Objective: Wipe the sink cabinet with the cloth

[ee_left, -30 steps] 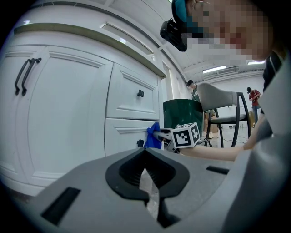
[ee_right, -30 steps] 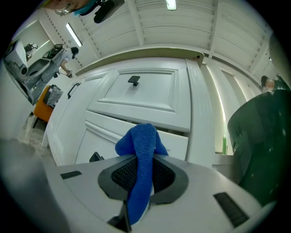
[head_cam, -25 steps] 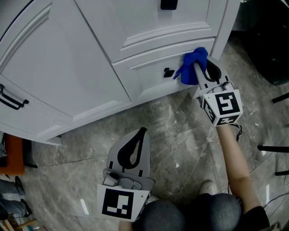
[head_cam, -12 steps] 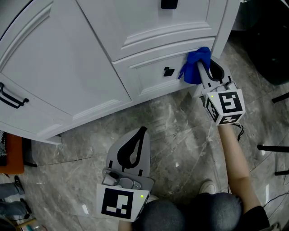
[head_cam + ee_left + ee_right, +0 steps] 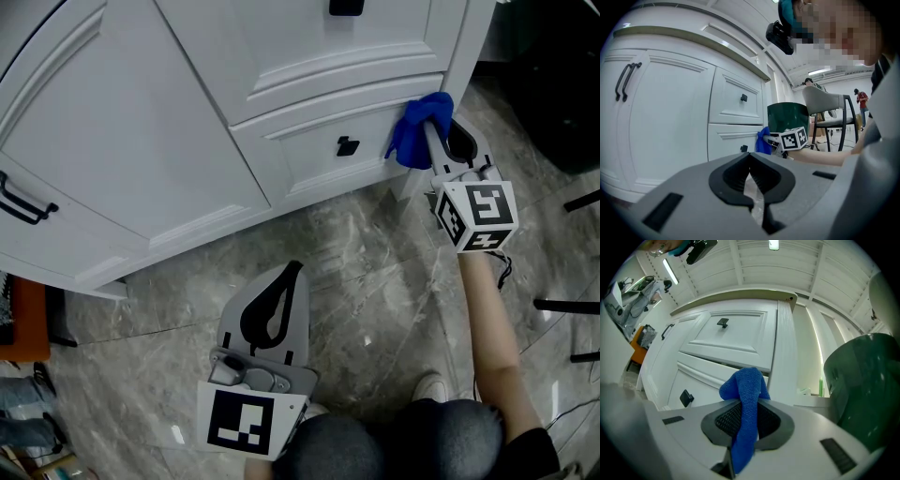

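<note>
- Two grippers show; the right gripper [image 5: 434, 127], upper right of the head view, pinches a blue cloth [image 5: 417, 139].
- That cloth touches the right end of the white cabinet's [image 5: 169, 141] lower drawer [image 5: 309, 155], right of its black knob [image 5: 347, 146].
- Lower centre, the left gripper [image 5: 292, 274] has its jaws pressed together on nothing, above the grey floor [image 5: 375, 281].

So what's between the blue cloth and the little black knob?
Only bare white drawer front lies between the cloth and the knob; the head view shows it.
</note>
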The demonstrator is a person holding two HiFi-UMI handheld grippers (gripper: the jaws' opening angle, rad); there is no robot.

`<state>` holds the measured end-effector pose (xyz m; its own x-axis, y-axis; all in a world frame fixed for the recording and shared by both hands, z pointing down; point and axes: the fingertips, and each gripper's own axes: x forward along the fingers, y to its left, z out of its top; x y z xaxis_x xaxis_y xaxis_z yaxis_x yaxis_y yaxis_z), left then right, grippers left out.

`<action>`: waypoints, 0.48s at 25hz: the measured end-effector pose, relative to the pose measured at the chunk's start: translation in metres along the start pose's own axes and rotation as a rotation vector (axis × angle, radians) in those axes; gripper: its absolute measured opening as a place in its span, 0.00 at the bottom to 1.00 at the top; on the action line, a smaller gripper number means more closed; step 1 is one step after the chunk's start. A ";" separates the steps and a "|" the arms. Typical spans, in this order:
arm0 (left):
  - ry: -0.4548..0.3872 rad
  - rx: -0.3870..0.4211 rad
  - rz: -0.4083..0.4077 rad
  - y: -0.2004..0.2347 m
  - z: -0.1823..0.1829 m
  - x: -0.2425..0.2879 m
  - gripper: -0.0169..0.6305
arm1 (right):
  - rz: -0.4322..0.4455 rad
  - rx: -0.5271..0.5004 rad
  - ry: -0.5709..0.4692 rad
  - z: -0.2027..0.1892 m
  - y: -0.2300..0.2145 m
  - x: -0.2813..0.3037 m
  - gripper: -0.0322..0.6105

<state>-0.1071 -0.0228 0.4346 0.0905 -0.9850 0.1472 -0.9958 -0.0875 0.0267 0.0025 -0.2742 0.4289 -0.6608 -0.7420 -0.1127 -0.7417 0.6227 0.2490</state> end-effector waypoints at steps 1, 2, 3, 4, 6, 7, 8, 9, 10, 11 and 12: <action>0.000 0.001 -0.002 -0.001 0.000 0.000 0.03 | -0.007 -0.012 0.004 0.000 -0.002 0.000 0.15; 0.000 0.001 -0.004 -0.002 0.000 0.000 0.03 | -0.019 -0.019 0.008 -0.001 -0.005 0.000 0.15; 0.001 0.001 -0.006 -0.002 0.000 0.000 0.03 | -0.033 -0.012 0.012 -0.002 -0.010 -0.001 0.15; 0.003 0.001 -0.006 -0.002 0.000 0.000 0.03 | -0.044 0.005 0.014 -0.003 -0.015 -0.001 0.15; 0.002 0.000 -0.001 -0.001 0.001 0.000 0.03 | -0.056 0.038 0.010 -0.005 -0.021 -0.002 0.15; 0.001 0.000 -0.001 -0.002 0.001 0.000 0.03 | -0.061 0.040 0.007 -0.004 -0.021 -0.002 0.15; 0.000 0.002 -0.004 -0.003 0.002 0.001 0.03 | -0.065 0.035 0.007 -0.004 -0.021 -0.001 0.15; 0.000 0.003 -0.009 -0.005 0.002 0.001 0.03 | -0.067 0.029 0.008 -0.004 -0.020 -0.001 0.15; 0.000 0.004 -0.015 -0.006 0.002 0.001 0.03 | -0.067 0.025 0.010 -0.004 -0.020 -0.001 0.15; 0.001 0.005 -0.017 -0.007 0.002 0.001 0.03 | -0.068 0.022 0.012 -0.004 -0.021 -0.001 0.15; 0.001 0.006 -0.015 -0.007 0.002 0.001 0.03 | -0.071 0.019 0.015 -0.004 -0.021 -0.001 0.15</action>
<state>-0.1003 -0.0237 0.4324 0.1059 -0.9834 0.1476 -0.9943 -0.1036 0.0234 0.0190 -0.2878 0.4277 -0.6045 -0.7882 -0.1155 -0.7891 0.5725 0.2227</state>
